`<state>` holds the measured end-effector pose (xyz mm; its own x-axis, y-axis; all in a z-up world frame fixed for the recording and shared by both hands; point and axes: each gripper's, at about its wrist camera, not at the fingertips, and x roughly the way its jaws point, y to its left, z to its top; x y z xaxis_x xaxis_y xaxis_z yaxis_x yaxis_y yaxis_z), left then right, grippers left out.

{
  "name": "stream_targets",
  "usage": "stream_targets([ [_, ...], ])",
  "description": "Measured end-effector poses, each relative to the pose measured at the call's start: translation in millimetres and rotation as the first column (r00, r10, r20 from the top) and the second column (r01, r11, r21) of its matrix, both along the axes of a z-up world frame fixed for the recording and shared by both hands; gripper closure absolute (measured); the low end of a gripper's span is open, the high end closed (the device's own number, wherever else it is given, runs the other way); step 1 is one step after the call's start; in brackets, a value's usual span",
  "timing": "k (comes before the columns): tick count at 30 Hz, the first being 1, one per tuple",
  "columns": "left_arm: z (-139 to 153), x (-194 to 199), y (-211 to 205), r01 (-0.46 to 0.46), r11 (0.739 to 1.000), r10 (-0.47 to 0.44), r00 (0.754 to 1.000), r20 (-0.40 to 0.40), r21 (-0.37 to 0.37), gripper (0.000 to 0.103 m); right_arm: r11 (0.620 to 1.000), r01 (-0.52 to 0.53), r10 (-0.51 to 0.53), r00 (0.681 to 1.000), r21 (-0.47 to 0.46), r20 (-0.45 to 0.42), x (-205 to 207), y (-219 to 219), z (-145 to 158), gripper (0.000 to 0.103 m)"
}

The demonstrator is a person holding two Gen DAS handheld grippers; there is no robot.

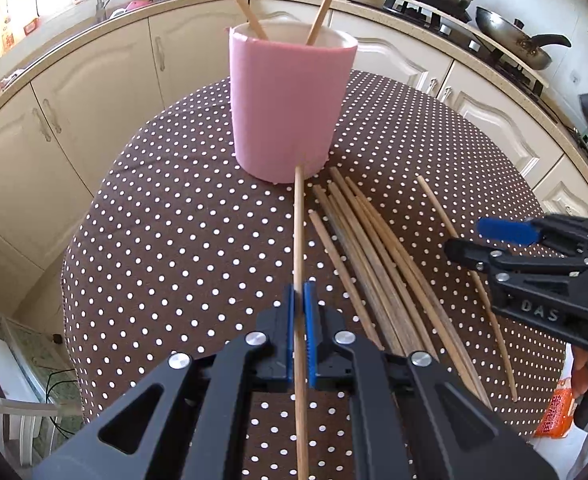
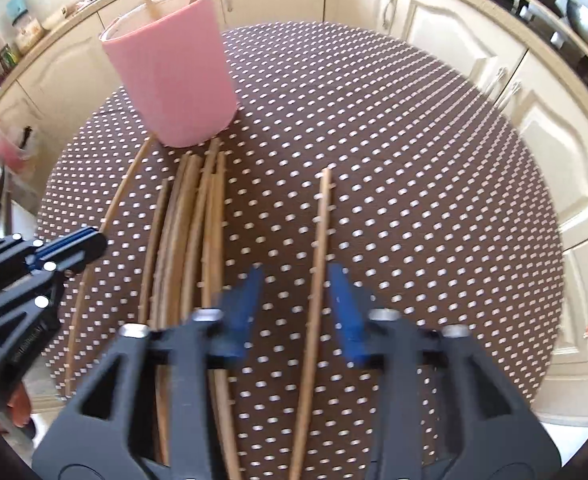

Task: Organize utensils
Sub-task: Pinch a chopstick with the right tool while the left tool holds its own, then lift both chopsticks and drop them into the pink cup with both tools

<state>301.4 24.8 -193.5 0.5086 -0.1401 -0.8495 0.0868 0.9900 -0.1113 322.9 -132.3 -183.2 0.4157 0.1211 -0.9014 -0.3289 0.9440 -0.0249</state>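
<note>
The chopstick (image 1: 299,264) clamped in the left gripper (image 1: 301,300) is best lifted clear of the table (image 1: 166,240), tipped upright and lowered inside the rim of the pink cup (image 1: 290,108), which stands just beyond the chopstick's tip and already holds two. The left gripper is angled steeply down toward the cup. The right gripper (image 2: 294,304) is tilted down too, its jaws parted around a lone chopstick (image 2: 319,264) without pressing it. The loose bundle (image 2: 190,220) lies between the two.

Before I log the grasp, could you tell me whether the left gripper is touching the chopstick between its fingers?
Touching. The left wrist view shows the left gripper with its blue pads shut against the single chopstick on both sides, no gap.
</note>
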Motion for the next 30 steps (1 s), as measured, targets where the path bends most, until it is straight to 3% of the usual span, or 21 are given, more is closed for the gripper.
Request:
stream_targets([
  [2,-1,1,1,0.003,1.0,-0.003,1.0,-0.002,0.0,0.098,1.0,0.001,-0.001,1.0,-0.016,-0.005,0,-2,0,0.056],
  [4,-2,2,1,0.002,1.0,-0.002,1.0,-0.003,0.0,0.098,1.0,0.002,-0.003,1.0,-0.029,-0.026,3,-5,-4,0.071],
  [6,-2,3,0,0.004,1.0,-0.004,1.0,-0.004,-0.004,0.098,1.0,-0.003,0.002,0.998,-0.018,-0.057,7,-5,-8,0.073],
  [13,-3,2,-2,0.005,1.0,-0.005,1.0,-0.005,-0.001,0.098,0.999,-0.031,0.033,0.995,0.02,-0.094,15,-6,-15,0.096],
  [18,4,-2,-3,0.017,0.999,-0.017,1.0,0.019,-0.036,0.098,0.996,-0.023,0.029,0.996,0.081,-0.083,13,-19,-10,0.097],
  [24,25,-15,-9,0.077,0.994,-0.068,0.991,0.116,-0.075,0.098,0.98,-0.033,0.021,0.998,0.198,0.064,-10,-41,23,0.097],
  [30,63,-35,-16,0.103,0.992,-0.073,0.943,0.325,-0.075,0.098,0.938,-0.091,-0.005,0.961,0.336,0.275,-38,-53,83,0.097],
])
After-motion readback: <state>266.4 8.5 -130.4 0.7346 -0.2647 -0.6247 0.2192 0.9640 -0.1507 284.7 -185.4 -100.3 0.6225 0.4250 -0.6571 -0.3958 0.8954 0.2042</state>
